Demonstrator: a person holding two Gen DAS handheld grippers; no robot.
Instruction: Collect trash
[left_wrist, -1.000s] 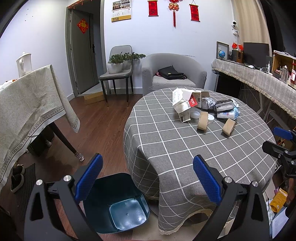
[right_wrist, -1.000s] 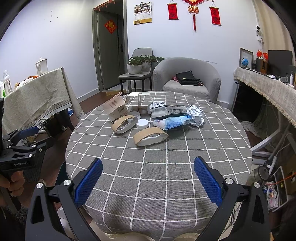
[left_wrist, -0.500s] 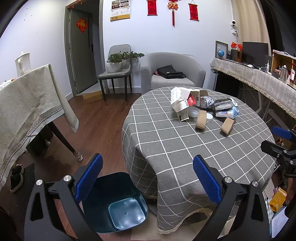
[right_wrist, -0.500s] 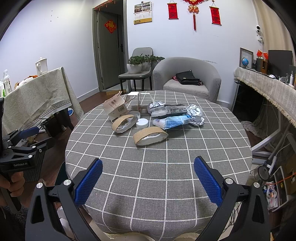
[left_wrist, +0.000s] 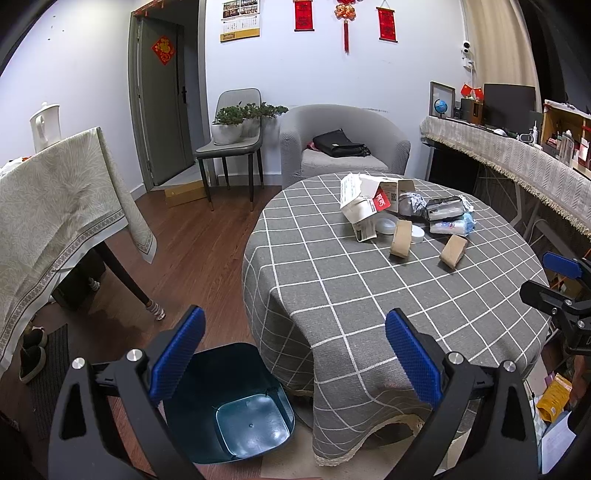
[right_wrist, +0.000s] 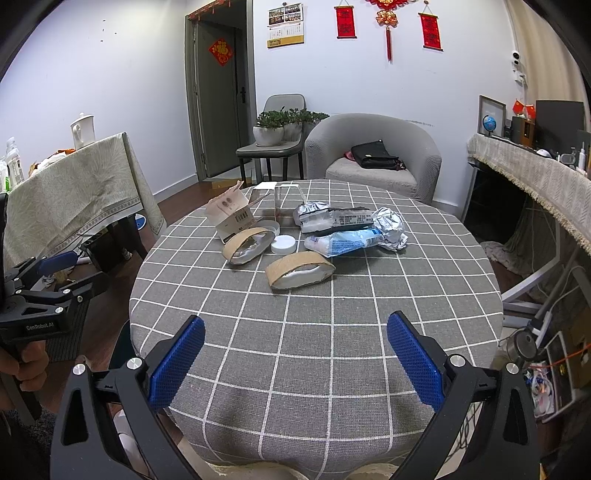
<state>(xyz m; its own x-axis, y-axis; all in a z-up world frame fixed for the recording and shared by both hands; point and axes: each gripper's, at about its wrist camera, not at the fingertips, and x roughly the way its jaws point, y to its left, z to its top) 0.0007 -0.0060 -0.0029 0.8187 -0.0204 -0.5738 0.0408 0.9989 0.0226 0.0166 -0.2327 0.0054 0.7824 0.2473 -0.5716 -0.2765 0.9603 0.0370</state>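
Note:
Trash lies on the round table with a grey checked cloth (right_wrist: 317, 347): a torn white carton (right_wrist: 231, 216), two flattened cardboard tape rings (right_wrist: 299, 271) (right_wrist: 245, 245), a white lid (right_wrist: 283, 244), a blue-white wrapper (right_wrist: 345, 240) and a silver foil packet (right_wrist: 332, 218). The carton (left_wrist: 364, 205) and rings (left_wrist: 400, 238) also show in the left wrist view. A dark teal bin (left_wrist: 229, 406) stands empty on the floor at the table's left. My left gripper (left_wrist: 293, 356) is open above the bin and table edge. My right gripper (right_wrist: 293, 363) is open and empty over the table's near edge.
A cloth-covered side table (left_wrist: 55, 206) stands at the left, with a white kettle on it. A grey armchair (right_wrist: 373, 151) with a black bag and a chair with plants (right_wrist: 275, 129) stand behind. A long counter (right_wrist: 535, 173) runs along the right.
The left gripper's view has drifted slightly back and left, so the table and bin sit a little further right. The right gripper barely moved. Both stay open.

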